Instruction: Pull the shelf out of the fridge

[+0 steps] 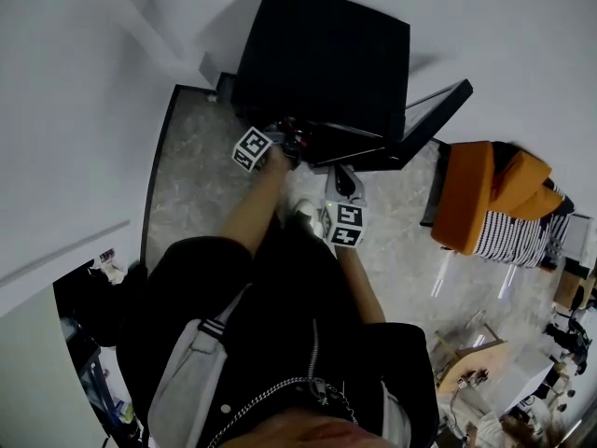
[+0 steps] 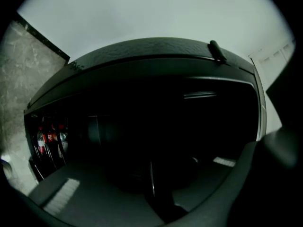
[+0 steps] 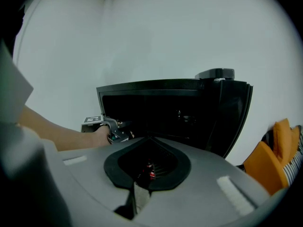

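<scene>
A small black fridge stands against the white wall with its door swung open to the right. My left gripper reaches into the left side of the opening. In the left gripper view the fridge's inside is very dark; its jaws look closed together at the left gripper, and I see nothing between them. Red-labelled bottles stand at the left. The shelf itself is lost in the dark. My right gripper is shut and empty, held back from the fridge and tilted down.
An orange cushion with striped cloth lies right of the open door. The floor is grey marble. Furniture and clutter stand at the lower right. My own legs and a shoe are just in front of the fridge.
</scene>
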The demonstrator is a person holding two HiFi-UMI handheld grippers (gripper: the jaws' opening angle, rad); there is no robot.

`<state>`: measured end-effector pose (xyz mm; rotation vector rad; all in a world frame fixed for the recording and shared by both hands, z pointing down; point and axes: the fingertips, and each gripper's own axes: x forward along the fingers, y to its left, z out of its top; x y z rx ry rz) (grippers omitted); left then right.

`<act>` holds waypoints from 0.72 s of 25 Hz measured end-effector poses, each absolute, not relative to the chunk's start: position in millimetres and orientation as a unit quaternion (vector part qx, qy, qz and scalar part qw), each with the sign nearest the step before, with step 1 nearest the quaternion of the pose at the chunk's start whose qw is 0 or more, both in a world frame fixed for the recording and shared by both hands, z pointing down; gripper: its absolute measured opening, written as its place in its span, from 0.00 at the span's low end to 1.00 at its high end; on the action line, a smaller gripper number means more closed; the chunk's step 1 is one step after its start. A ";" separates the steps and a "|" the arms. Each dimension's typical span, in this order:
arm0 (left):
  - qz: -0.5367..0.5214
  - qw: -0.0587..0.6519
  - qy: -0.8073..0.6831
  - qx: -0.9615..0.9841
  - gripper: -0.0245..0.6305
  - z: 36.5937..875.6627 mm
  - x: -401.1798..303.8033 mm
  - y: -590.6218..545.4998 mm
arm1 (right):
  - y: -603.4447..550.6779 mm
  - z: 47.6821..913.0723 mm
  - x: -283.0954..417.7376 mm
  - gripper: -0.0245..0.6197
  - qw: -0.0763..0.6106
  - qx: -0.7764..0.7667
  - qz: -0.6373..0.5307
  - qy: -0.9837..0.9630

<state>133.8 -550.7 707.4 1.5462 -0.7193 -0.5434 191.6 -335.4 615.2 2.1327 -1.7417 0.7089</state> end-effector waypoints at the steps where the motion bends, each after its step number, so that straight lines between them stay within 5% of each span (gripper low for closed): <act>1: -0.243 0.631 -0.312 0.667 0.09 708.2 133.9 -550.3 | -334.1 616.7 191.6 0.04 0.150 0.741 0.251 -0.604; 11: -0.241 0.636 -0.318 0.660 0.09 709.4 127.2 -536.7 | -339.4 623.9 184.6 0.04 0.142 0.731 0.261 -0.614; 18: -0.243 0.647 -0.316 0.650 0.09 709.9 111.4 -512.9 | -345.2 633.9 188.8 0.04 0.074 0.726 0.289 -0.619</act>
